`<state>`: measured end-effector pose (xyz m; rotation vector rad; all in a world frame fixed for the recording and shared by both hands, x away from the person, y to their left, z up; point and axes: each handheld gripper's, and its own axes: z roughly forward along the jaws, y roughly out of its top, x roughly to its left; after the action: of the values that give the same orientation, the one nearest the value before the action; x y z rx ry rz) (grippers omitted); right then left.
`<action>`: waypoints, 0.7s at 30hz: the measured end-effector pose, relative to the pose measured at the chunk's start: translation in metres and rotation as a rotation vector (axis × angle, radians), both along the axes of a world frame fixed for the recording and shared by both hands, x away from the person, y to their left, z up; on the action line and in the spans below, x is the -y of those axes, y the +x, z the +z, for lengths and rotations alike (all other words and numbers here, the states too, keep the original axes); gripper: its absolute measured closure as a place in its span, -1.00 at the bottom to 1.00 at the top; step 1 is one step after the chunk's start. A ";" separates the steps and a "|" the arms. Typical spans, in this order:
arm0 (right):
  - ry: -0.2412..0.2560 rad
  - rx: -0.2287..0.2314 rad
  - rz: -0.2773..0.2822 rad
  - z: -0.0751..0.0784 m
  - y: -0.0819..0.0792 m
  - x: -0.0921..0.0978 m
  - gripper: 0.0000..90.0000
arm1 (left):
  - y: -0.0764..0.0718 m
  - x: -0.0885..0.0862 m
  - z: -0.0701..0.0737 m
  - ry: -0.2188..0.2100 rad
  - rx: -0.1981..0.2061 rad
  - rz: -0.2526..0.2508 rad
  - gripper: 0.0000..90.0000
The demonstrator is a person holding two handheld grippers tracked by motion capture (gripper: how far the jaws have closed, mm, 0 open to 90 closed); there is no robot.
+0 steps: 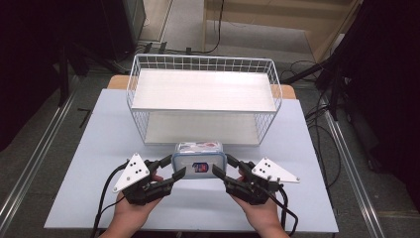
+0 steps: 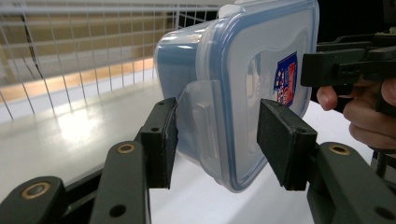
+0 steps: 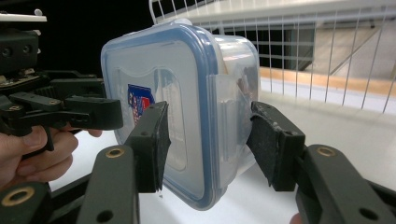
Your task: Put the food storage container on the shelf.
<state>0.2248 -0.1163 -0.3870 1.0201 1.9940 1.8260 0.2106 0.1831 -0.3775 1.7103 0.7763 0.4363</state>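
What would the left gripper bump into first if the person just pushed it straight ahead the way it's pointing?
The plastic container. The left gripper already has its open jaws on either side of the box's latch end, so it would likely press against that side almost at once. The right gripper sits beyond it.

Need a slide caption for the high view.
Two hand-held tools flank a blue-lidded container before a wire rack.

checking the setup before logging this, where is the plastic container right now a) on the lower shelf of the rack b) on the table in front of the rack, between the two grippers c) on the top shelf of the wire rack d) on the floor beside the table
b: the high view shows the container on the table in front of the wire rack, with the left gripper and right gripper at its two ends.
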 end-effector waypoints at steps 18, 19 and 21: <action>0.010 0.132 -0.026 0.045 0.011 0.000 0.10 | 0.016 0.001 0.045 0.001 0.129 -0.015 0.10; 0.012 0.137 -0.028 0.048 0.012 0.000 0.10 | 0.017 0.001 0.048 0.001 0.134 -0.016 0.10; 0.015 0.148 -0.033 0.052 0.013 0.000 0.10 | 0.020 0.001 0.053 0.000 0.143 -0.018 0.10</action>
<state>0.2375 -0.1165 -0.3347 0.8894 1.8692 1.8446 0.2303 0.1820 -0.3248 1.6654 0.6570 0.5401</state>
